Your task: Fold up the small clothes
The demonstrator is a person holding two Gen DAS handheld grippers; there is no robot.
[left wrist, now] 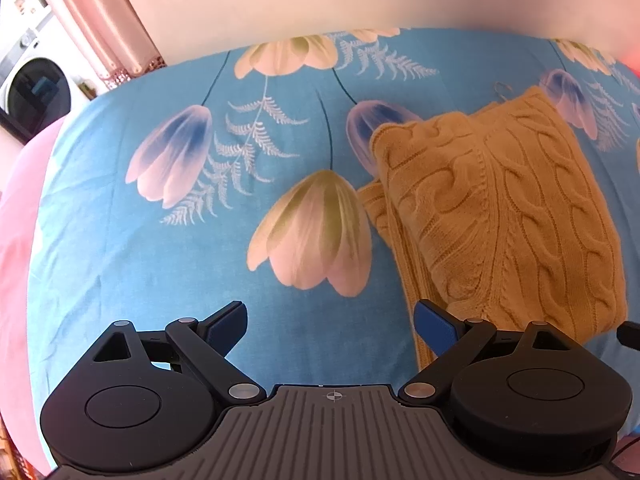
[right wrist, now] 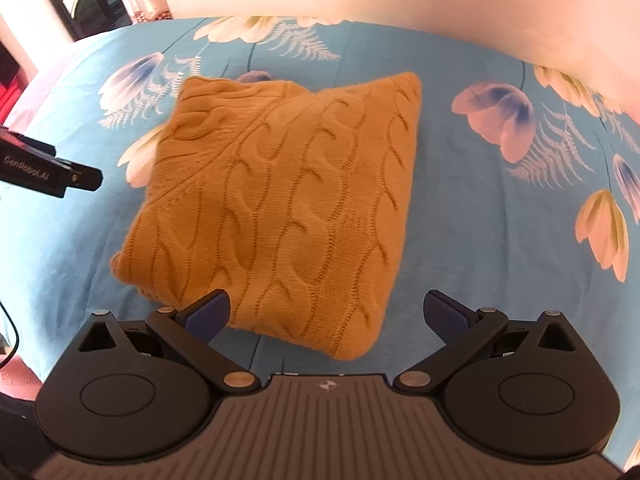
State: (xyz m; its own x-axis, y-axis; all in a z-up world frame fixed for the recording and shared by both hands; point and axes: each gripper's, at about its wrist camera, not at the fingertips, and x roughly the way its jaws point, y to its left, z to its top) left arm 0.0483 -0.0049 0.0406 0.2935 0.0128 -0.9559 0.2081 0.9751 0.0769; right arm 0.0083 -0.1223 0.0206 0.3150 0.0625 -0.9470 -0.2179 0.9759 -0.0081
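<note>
Honestly my cable-knit sweater (right wrist: 280, 188) looks folded on the bed (right wrist: 480, 220); both grippers' jaws wide open, maybe final tidying left.

The sweater (right wrist: 280, 184) is thick mustard wool-like knit with raised cable pattern, matt and rough. The bed sheet (right wrist: 460, 208) is smooth printed cloth. Both grippers' fingers (right wrist: 444, 312) are matt black plastic with blue ribbed pads (left wrist: 436, 326).
</note>
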